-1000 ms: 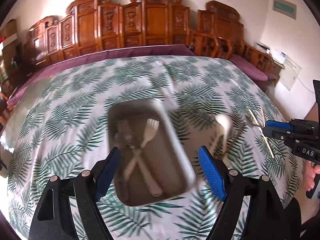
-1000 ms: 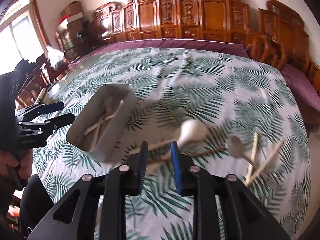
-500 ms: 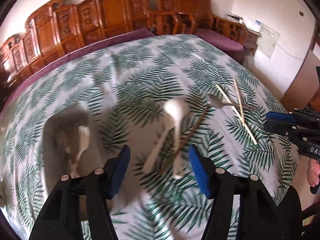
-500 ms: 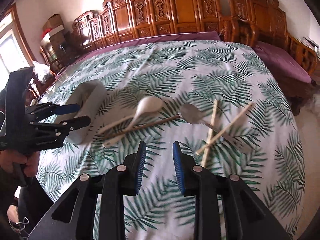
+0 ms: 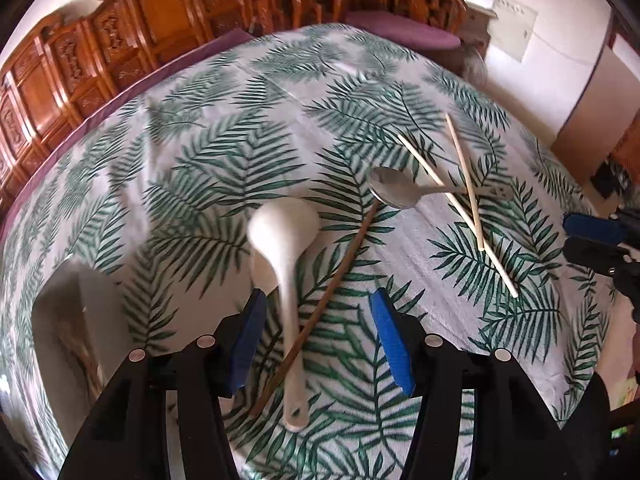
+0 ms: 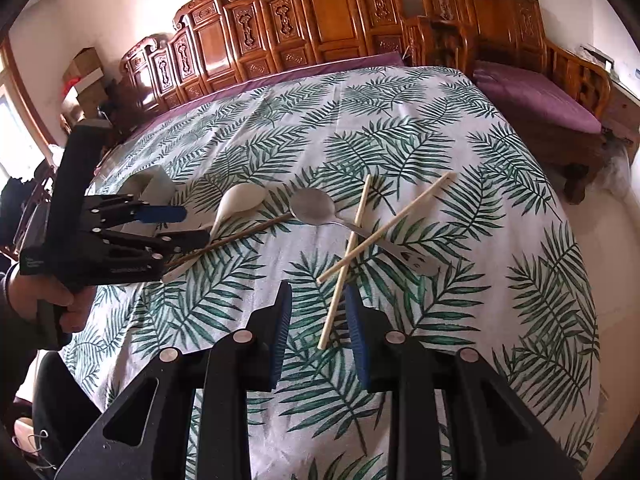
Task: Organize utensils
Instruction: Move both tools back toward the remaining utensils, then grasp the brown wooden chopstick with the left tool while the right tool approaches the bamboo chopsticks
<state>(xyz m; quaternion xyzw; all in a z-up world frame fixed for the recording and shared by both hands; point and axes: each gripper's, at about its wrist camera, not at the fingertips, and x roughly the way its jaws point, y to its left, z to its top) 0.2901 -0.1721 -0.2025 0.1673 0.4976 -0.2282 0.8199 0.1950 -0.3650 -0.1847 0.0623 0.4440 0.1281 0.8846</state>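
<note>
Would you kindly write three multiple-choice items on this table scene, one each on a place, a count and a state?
1. Where does the white ceramic spoon lie?
A. inside the grey tray
B. on the leaf-print tablecloth between the left hand-held gripper's fingers
C. on a chair

2. How many pale wooden chopsticks lie crossed over the metal spoon's handle?
A. one
B. two
C. four

3. How does the right hand-held gripper stand?
A. open, one chopstick end between its fingers
B. shut on the metal spoon
C. shut on nothing

Answers:
1 B, the left wrist view shows its handle between the blue pads of the left hand-held gripper.
2 B, two sticks form an X.
3 A, a gap shows either side of the stick.
</note>
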